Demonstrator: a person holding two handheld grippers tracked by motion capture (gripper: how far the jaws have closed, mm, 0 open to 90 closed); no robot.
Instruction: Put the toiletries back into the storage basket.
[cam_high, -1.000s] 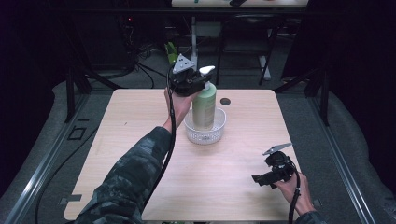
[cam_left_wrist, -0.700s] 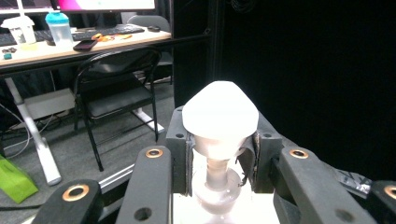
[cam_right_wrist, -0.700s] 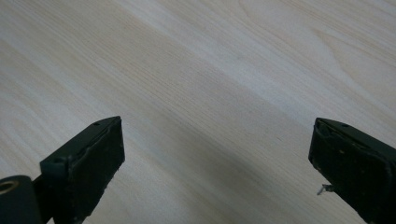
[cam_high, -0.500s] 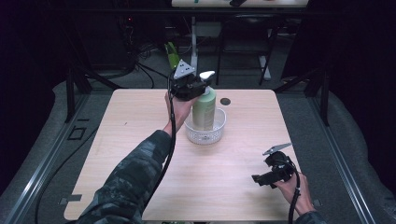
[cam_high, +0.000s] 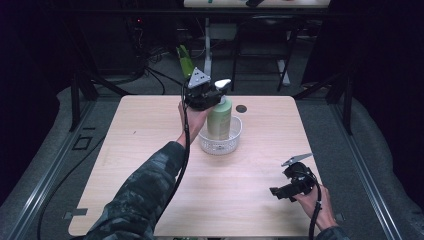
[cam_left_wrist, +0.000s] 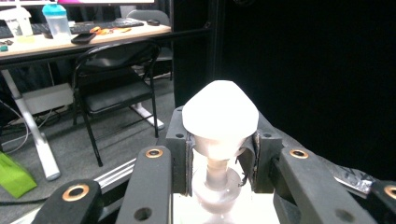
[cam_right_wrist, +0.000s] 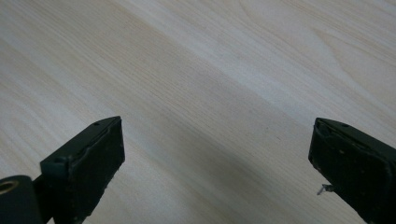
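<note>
A pale green pump bottle (cam_high: 220, 119) with a white pump head (cam_high: 223, 83) stands upright in a small white mesh basket (cam_high: 235, 139) at the middle back of the wooden table (cam_high: 150, 150). My left gripper (cam_high: 215, 96) is shut on the bottle's neck just under the pump head (cam_left_wrist: 219, 114); in the left gripper view the black jaws hug the neck (cam_left_wrist: 215, 170) from both sides. Near the table's front right corner, my right gripper (cam_high: 279, 189) lies low over bare wood (cam_right_wrist: 210, 70), open (cam_right_wrist: 217, 158) with nothing between its jaws.
A small dark round mark (cam_high: 241, 108) sits on the table behind the basket. Beyond the far edge are a green object (cam_high: 185, 61) on the floor, cables, a black chair (cam_left_wrist: 116, 88) and a desk (cam_left_wrist: 84, 39) with several items.
My left gripper and the bottle it holds have sunk slightly toward the basket. The right gripper has stayed in place.
</note>
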